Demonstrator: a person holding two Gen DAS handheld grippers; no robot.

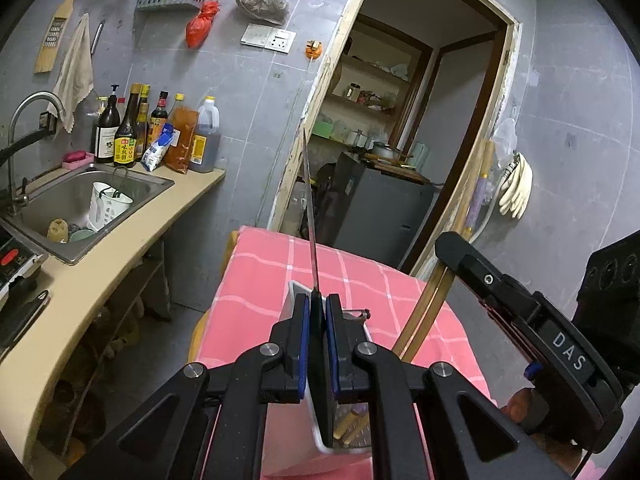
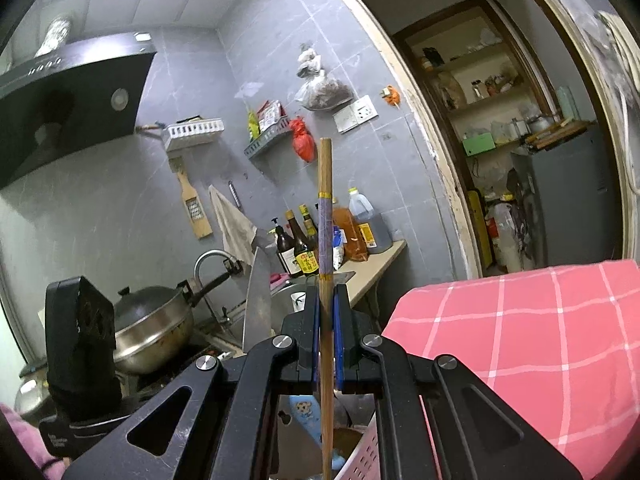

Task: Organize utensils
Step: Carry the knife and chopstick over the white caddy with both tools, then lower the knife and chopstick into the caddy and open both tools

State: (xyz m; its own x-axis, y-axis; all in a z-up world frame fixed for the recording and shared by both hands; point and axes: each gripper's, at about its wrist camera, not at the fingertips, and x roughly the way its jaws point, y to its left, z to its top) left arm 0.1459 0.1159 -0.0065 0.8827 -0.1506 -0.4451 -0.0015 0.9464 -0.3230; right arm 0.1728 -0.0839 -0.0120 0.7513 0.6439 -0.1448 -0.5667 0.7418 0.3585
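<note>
My left gripper (image 1: pixel 318 308) is shut on the black handle of a knife (image 1: pixel 310 208), whose thin blade points up and away. A white utensil holder (image 1: pixel 297 294) sits right under it on the pink checked cloth (image 1: pixel 260 276), with wooden handles inside. My right gripper (image 2: pixel 327 300) is shut on a pair of wooden chopsticks (image 2: pixel 325 184) with a purple band, held upright over the perforated holder (image 2: pixel 360 454). In the right wrist view the knife blade (image 2: pixel 258 296) stands to the left, beside the left gripper's body (image 2: pixel 80 340). The chopsticks (image 1: pixel 420 312) also show in the left wrist view.
A beige counter (image 1: pixel 132 248) holds a steel sink (image 1: pixel 80 196) with a white basket, and several sauce bottles (image 1: pixel 128 128). A wok (image 2: pixel 152 320) sits on the stove under a black range hood (image 2: pixel 68 104). An open doorway (image 1: pixel 420 120) leads to shelves behind the table.
</note>
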